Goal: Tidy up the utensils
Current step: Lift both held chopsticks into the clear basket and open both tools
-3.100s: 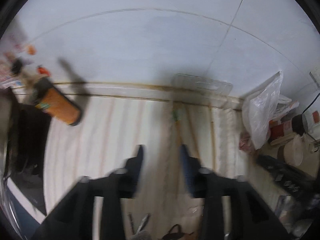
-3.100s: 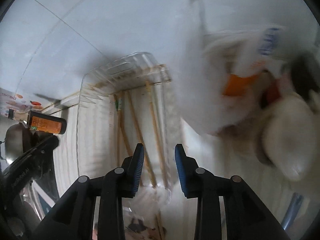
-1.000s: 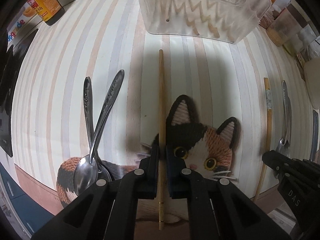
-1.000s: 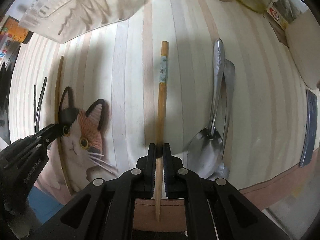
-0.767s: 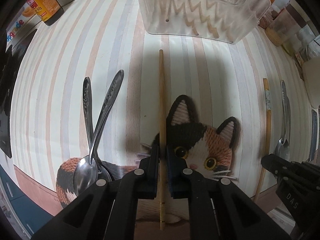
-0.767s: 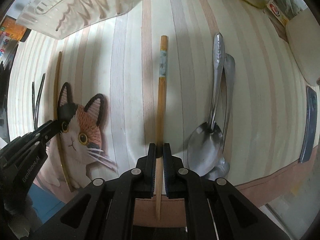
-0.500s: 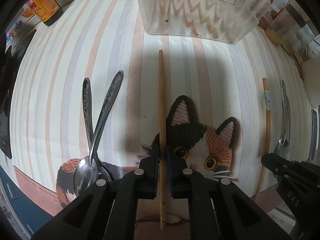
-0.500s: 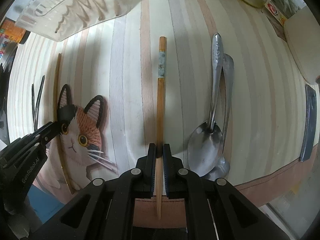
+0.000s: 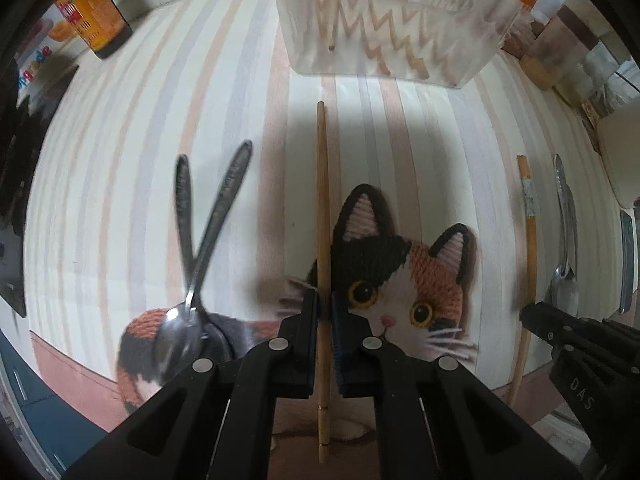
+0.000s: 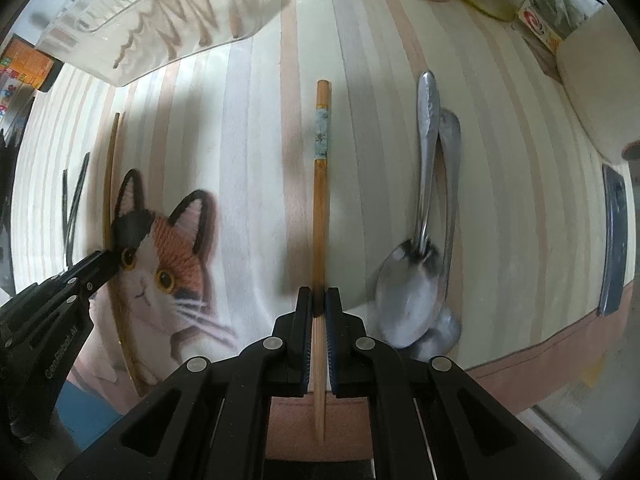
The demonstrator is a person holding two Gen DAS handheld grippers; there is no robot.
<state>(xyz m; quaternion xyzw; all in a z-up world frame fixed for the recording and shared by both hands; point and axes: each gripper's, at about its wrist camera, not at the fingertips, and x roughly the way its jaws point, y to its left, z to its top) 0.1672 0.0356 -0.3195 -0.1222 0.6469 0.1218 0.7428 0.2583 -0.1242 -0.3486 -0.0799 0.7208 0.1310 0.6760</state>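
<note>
Now mid-pickup: clear plastic bin [image 9: 392,20] waits at far edge of striped cat mat [image 9: 120,160], L gripper [image 9: 325,312] clamped on plain chopstick [image 9: 322,200], R gripper [image 10: 319,308] clamped on banded chopstick [image 10: 321,168], both low over mat; next, probably lift w/o tilting, carry fwd to bin.

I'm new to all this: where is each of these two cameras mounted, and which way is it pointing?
Left wrist: rides on the left hand-held gripper, looking down along its fingers at the plain chopstick it clamps; the right hand-held gripper shows at the right edge.
Right wrist: rides on the right hand-held gripper, looking down at the banded chopstick it clamps; the left hand-held gripper shows at the left edge.
Shared: cat placemat, clear plastic basket, both chopsticks.
</note>
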